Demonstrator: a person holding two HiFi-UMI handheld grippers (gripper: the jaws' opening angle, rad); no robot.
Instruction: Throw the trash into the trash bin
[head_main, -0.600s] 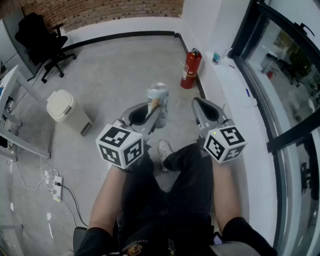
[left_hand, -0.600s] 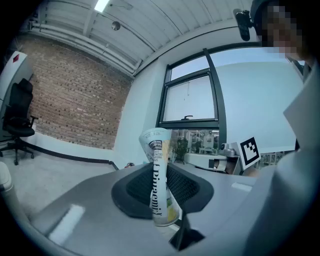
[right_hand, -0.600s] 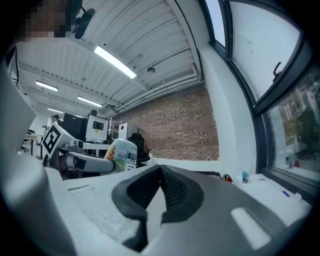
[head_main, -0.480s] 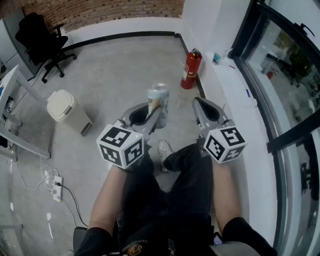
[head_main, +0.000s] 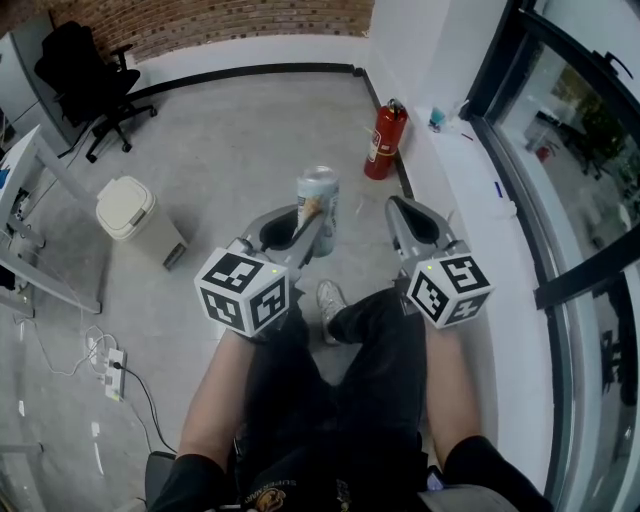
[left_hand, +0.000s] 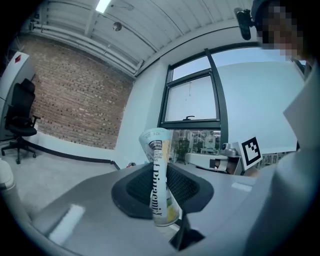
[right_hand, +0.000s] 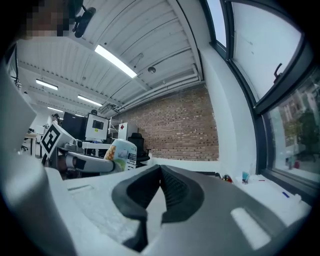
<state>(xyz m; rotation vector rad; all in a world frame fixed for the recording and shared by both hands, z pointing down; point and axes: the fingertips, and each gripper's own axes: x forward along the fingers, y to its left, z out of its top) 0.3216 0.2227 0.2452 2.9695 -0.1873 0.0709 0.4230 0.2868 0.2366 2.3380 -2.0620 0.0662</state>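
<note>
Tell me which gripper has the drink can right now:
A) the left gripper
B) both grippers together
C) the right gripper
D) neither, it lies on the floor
A: the left gripper has its fingers pressed on the drink can, which stands upright between them, while the right gripper is shut on nothing, off to the side.

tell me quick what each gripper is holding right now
left gripper: closed on the drink can
right gripper: closed, nothing in it
</note>
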